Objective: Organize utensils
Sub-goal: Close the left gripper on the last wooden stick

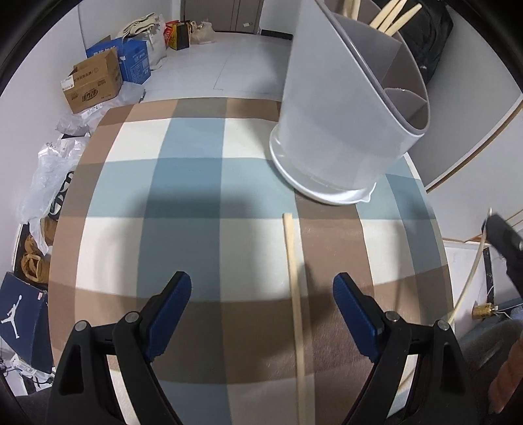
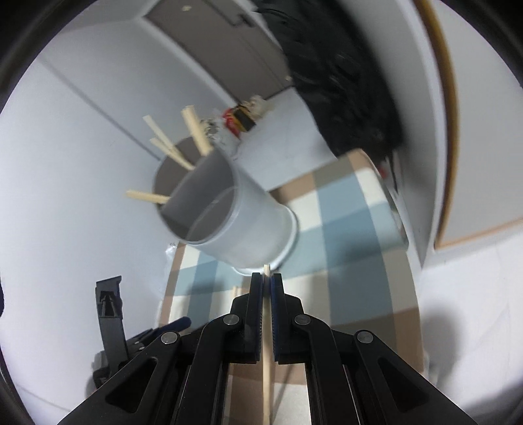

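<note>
Right gripper (image 2: 266,284) clamped on a chopstick (image 2: 266,359), aimed at the holder (image 2: 248,225) for dropping in. Left gripper (image 1: 261,294) wide, empty, straddling another chopstick (image 1: 295,294) flat on the cloth (image 1: 183,183), likely next pick.

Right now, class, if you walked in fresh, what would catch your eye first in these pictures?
The grey utensil holder stands at the far side of the checked tablecloth, with chopsticks sticking out. The right gripper is shut on one chopstick. Another chopstick lies on the cloth between the open left gripper's fingers.
</note>
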Action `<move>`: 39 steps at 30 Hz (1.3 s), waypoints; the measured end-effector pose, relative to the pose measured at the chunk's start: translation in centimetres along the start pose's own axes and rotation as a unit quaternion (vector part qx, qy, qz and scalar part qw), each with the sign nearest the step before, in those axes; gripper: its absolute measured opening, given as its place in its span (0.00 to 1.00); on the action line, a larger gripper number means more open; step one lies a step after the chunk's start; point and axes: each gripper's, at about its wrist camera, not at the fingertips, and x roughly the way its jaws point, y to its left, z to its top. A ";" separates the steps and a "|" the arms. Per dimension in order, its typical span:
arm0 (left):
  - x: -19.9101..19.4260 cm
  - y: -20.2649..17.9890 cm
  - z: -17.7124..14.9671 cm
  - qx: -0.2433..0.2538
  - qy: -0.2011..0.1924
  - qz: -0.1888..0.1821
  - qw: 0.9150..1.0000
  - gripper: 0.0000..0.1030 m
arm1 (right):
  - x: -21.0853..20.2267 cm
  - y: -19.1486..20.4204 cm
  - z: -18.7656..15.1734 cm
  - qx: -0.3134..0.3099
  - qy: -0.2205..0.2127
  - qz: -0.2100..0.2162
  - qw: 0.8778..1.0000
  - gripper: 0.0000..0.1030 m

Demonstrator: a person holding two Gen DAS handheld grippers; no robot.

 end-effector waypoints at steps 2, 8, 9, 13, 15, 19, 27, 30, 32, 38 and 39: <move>0.5 -0.3 0.4 0.002 0.006 0.005 1.000 0.83 | 0.1 -0.9 0.1 0.019 0.005 0.001 1.000 0.04; 2.2 -0.6 0.9 0.003 0.027 0.042 0.999 0.64 | 0.1 -2.3 0.3 0.049 0.007 0.005 0.999 0.04; 2.1 -0.7 1.0 0.006 0.023 0.047 0.999 0.62 | 0.1 -2.2 0.3 0.049 0.008 0.005 0.999 0.04; 2.2 -1.3 1.1 0.016 0.027 0.051 0.998 0.49 | 0.6 -1.8 0.3 0.039 0.012 0.009 0.999 0.04; 2.3 -1.8 1.2 0.025 0.028 0.058 0.998 0.42 | 0.6 -1.5 0.3 0.033 0.011 0.010 0.999 0.04; 2.3 -2.5 1.3 0.030 0.030 0.055 0.998 0.19 | 0.7 -1.4 0.4 0.035 0.009 0.013 0.999 0.04; 2.4 -1.8 1.5 0.014 0.014 0.055 0.998 0.03 | 0.5 -1.5 0.4 0.035 0.005 0.014 0.999 0.04; 2.3 -1.6 1.8 0.008 -0.001 0.054 0.999 0.02 | 0.5 -1.6 0.4 0.038 0.006 0.013 0.999 0.04; 1.7 -1.0 1.8 -0.001 -0.019 0.052 0.998 0.02 | 0.5 -1.6 0.3 0.039 0.006 0.013 0.999 0.04; 0.1 -1.3 1.9 -0.001 -0.059 0.049 0.997 0.02 | 0.7 -1.5 0.4 0.035 0.009 0.009 0.999 0.04; -0.3 -1.3 1.9 -0.002 -0.068 0.046 0.997 0.02 | 0.7 -1.4 0.4 0.035 0.009 0.008 0.999 0.04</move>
